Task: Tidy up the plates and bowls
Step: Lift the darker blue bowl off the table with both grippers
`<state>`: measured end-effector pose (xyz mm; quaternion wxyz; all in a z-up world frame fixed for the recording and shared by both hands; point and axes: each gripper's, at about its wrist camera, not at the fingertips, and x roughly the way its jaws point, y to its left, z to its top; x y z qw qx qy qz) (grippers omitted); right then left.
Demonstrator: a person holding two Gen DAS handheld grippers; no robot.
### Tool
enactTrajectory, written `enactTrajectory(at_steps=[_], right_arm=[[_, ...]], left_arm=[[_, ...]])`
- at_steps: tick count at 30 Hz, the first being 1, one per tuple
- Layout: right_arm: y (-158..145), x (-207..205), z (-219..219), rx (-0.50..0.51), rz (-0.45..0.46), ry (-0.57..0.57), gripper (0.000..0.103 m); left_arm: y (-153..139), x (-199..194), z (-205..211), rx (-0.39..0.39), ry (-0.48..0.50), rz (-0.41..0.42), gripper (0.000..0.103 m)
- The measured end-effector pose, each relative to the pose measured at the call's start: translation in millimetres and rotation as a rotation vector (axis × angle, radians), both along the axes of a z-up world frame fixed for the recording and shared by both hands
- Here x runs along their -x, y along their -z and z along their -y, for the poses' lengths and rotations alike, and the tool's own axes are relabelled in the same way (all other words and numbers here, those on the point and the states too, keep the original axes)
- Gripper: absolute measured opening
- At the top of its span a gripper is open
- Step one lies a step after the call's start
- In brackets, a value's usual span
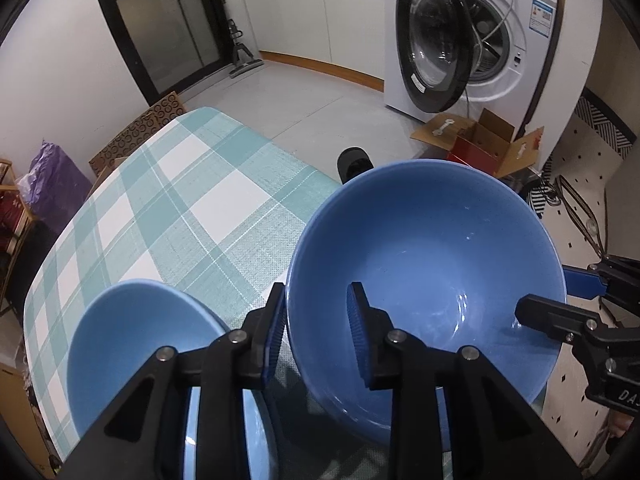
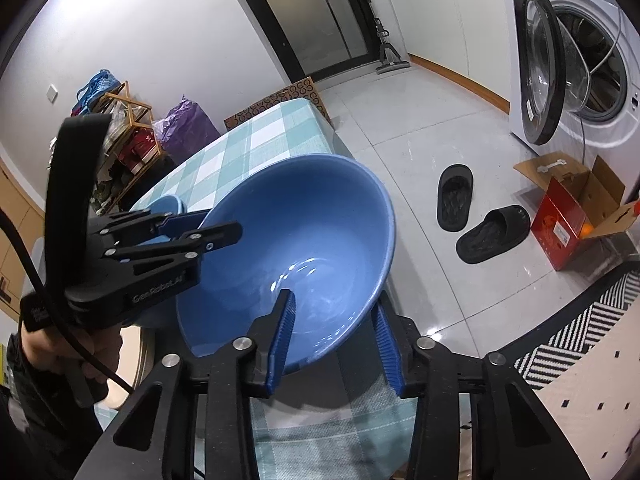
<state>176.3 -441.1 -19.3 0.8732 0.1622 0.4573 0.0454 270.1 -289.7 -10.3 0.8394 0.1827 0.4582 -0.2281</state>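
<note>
A large blue bowl [image 1: 424, 264] hangs tilted over the near edge of the checked table [image 1: 168, 200], pinched at opposite rims. The left gripper [image 1: 318, 336] clamps the wall on one side; the right gripper [image 2: 334, 344] straddles the other rim, though whether its pads press there cannot be told. A smaller blue bowl [image 1: 136, 344] sits near the table's left edge. Levelling the big bowl before lowering would likely keep it from slipping.

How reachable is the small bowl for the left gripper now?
Probably not yet: the left gripper is clamped on the big bowl. The small bowl lies close beside it, nothing between, so likely reachable once freed.
</note>
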Motion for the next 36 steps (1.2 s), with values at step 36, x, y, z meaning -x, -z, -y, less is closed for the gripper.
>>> enactTrajectory(at_steps=[36], right_arm=[[-1.9,-12.0,-5.6,0.121,-0.035,0.008,0.022]], left_arm=[[-4.1,2.4,-17.5,0.118,-0.085,0.018,0.025]])
